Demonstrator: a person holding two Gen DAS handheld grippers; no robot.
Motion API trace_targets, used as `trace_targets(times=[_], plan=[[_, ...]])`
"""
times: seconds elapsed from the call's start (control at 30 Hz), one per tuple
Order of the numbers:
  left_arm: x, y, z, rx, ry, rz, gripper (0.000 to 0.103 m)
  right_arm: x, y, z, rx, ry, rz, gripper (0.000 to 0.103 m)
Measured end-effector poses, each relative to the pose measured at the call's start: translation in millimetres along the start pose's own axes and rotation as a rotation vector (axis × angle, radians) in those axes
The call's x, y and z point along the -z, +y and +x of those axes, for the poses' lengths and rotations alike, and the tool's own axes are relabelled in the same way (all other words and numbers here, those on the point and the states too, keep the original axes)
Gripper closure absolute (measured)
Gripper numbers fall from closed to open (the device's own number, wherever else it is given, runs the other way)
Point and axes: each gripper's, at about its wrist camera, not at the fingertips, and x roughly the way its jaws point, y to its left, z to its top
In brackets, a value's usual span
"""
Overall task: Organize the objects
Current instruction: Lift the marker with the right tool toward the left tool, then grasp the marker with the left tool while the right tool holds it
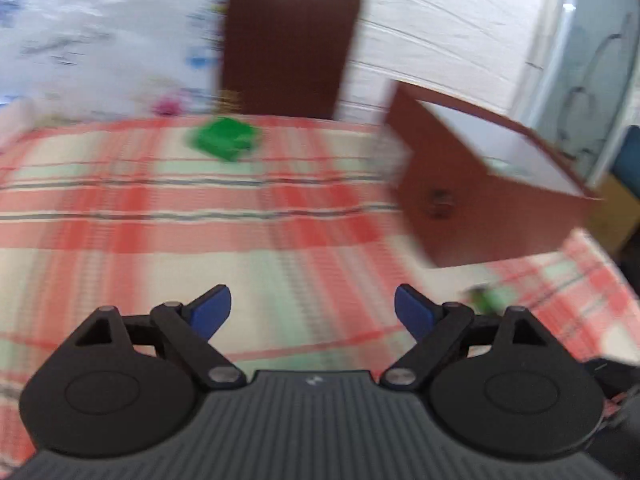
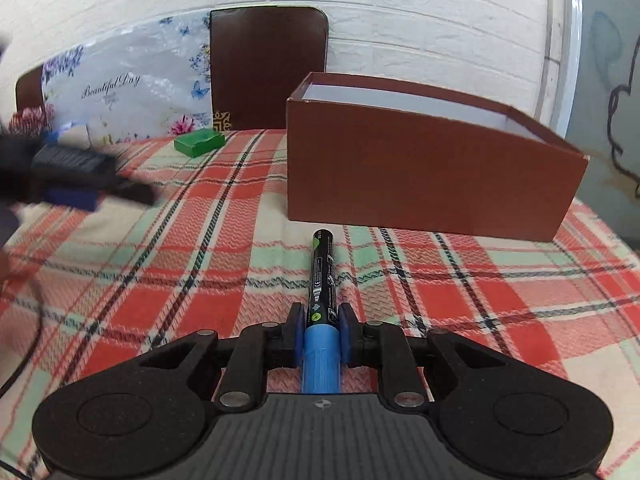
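The right gripper (image 2: 323, 334) is clamped on a marker (image 2: 323, 280), its blue pads pressing the barrel from either side; the marker's blue cap end sits back between the jaws toward the camera, and its black labelled barrel points out toward twelve o'clock, above the plaid cloth (image 2: 460, 300) that covers the worktop; whether the far tip touches the cloth cannot be told. Just beyond the tip, from twelve round to two o'clock, stands an open brown box (image 2: 420, 176) with a white inside; its near wall faces the marker. A small green box (image 2: 199, 142) lies on the cloth at eleven o'clock, near the far edge; behind it a dark brown chair back (image 2: 268, 68) stands against the white brick wall (image 2: 420, 20), with a flowered plastic bag (image 2: 128, 88) to its left. The left gripper (image 2: 86, 190) shows as a dark blur at nine o'clock in the right wrist view.

In the left wrist view, which is smeared by motion, the left gripper (image 1: 312, 314) has its jaws wide apart with nothing between them, over the cloth (image 1: 200, 240); the green box (image 1: 226, 142) lies at twelve o'clock, the brown box (image 1: 480, 200) at two o'clock, the chair back (image 1: 288, 40) beyond.
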Motion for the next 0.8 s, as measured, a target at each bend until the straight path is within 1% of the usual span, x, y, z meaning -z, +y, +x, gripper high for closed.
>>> trace_targets(times=[0.03, 0.1, 0.17, 0.2, 0.23, 0.33, 0.47, 0.53, 0.57, 0.63, 0.67, 0.7, 0.73, 0.77, 0.8], plan=[[-0.6, -11.2, 6.7, 0.041, 0.023, -0.015, 0.013, 1.2, 0.7, -0.4, 0.01, 0.0, -0.013, 0.086], [2.5, -27.7, 19.9, 0.119, 0.1, -0.03, 0.013, 0.8, 4.4, 1.8, 0.024, 0.002, -0.029, 0.085], [8.2, -36.4, 30.4, 0.163, 0.173, -0.029, 0.013, -0.2, 7.2, 4.7, 0.032, 0.004, -0.038, 0.085], [10.9, -38.6, 31.4, 0.164, 0.181, -0.027, 0.013, -0.5, 8.7, 6.1, 0.033, 0.004, -0.04, 0.084], [12.4, -39.6, 29.8, 0.164, 0.172, -0.022, 0.012, -1.0, 10.1, 7.3, 0.032, 0.004, -0.041, 0.083], [16.0, -31.3, 25.3, 0.189, 0.18, -0.074, 0.012, -3.2, 12.4, 5.3, 0.004, 0.0, -0.045, 0.082], [11.5, -28.4, 24.8, 0.208, 0.21, -0.104, 0.012, -3.5, 16.7, 0.3, -0.109, -0.012, -0.048, 0.082], [9.0, -30.3, 26.4, 0.221, 0.224, -0.114, 0.012, -4.4, 15.4, -5.1, -0.165, -0.02, -0.022, 0.083], [8.8, -31.8, 26.7, 0.233, 0.232, -0.119, 0.012, -4.8, 15.4, -8.8, -0.186, -0.034, -0.017, 0.083], [9.2, -37.5, 27.4, 0.258, 0.249, -0.118, 0.012, -6.0, 22.2, -18.0, -0.196, -0.076, -0.053, 0.083], [9.4, -40.9, 27.2, 0.27, 0.256, -0.114, 0.014, -5.6, 26.6, -22.0, -0.198, -0.095, -0.084, 0.083], [9.6, -44.1, 27.4, 0.277, 0.261, -0.109, 0.024, -4.1, 30.6, -24.6, -0.177, -0.111, -0.114, 0.083], [9.5, -46.1, 27.4, 0.267, 0.262, -0.102, 0.027, -2.7, 32.4, -25.7, -0.169, -0.121, -0.133, 0.083], [9.7, -46.8, 28.2, 0.259, 0.266, -0.101, 0.033, -2.2, 32.0, -25.2, -0.161, -0.121, -0.134, 0.083], [9.8, -46.3, 28.6, 0.247, 0.268, -0.103, 0.044, -2.2, 29.5, -24.2, -0.159, -0.117, -0.123, 0.083]])
